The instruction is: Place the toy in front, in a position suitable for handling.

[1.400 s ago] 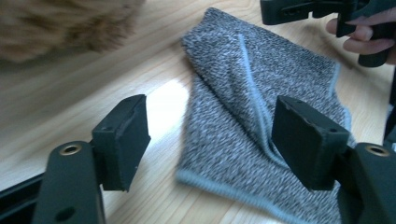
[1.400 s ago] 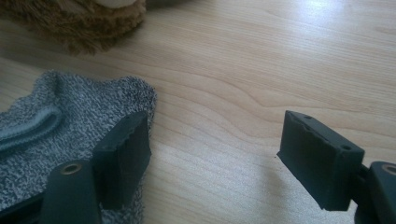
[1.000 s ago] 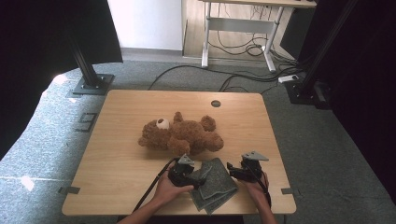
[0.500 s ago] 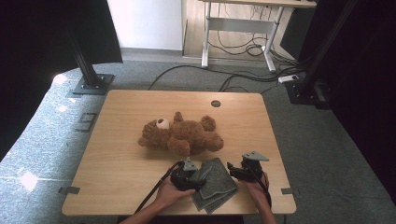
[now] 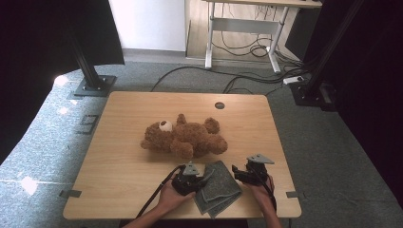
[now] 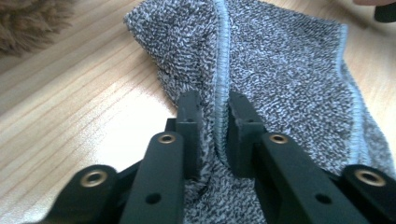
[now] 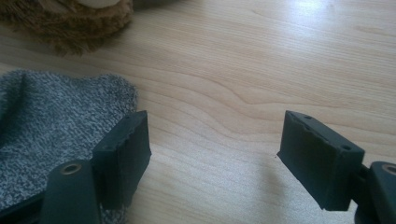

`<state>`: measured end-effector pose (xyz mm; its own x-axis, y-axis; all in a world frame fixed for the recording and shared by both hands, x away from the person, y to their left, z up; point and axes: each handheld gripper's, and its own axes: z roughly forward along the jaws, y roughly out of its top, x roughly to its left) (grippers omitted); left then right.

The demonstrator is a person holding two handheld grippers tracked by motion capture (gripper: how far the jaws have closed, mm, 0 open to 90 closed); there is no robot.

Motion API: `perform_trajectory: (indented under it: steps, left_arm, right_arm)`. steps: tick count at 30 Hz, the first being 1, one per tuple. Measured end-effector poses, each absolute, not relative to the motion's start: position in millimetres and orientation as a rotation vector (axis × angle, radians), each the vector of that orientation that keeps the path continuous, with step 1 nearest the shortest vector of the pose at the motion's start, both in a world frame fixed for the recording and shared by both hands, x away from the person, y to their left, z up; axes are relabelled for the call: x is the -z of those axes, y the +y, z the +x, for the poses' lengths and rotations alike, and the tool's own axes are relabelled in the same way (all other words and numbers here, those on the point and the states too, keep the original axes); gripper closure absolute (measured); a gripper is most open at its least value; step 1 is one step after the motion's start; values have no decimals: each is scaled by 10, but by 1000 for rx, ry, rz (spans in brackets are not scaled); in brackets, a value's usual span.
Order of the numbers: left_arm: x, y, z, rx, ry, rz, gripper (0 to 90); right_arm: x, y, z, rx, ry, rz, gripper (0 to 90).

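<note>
Scene: we are looking down on a wooden table [image 5: 123,156] where a person is sitting at the near edge, holding a gripper in each hand.
Cloth: a grey towel [image 5: 217,186] with a pale blue hem is lying folded near the table's front edge, between the two grippers.
Left gripper: the left gripper [image 6: 214,122] is resting at the towel's left side; its jaws have just been closing and are now pinching a raised fold of the towel along the blue hem, pads pressing the fabric from both sides.
Left hand: the left hand [image 5: 170,197] is wrapping around the gripper's body from below.
Right gripper: the right gripper [image 7: 212,140] is sitting low over bare wood just right of the towel, its jaws standing wide apart and gripping nothing; one jaw is lying just beside the towel's edge.
Toy: a brown teddy bear [image 5: 184,137] is lying on its side near the middle of the table, just beyond the towel and apart from both grippers.
</note>
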<state>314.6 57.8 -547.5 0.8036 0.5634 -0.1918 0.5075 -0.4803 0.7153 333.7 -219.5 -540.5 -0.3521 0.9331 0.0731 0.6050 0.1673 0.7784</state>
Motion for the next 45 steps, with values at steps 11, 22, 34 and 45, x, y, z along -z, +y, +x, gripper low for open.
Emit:
perform_trajectory:
  steps: [11,22,34,45]
  left_arm:
    - [5408,1016,3266,249,828,1981,824]
    - [5186,1709,3232,241,889,1855,826]
    - [5092,2146,3191,207,922,1748,825]
    - [5039,2409,3214,192,953,1666,824]
  right_arm:
    - [5382,-2219,3329,-1057,2013,1456,246]
    - [5228,-2110,3297,-1138,2000,1379,267]
    - [4783,-1773,3475,-1255,2030,1250,278]
    - [4638,-1370,4003,-1211,2141,1212,262]
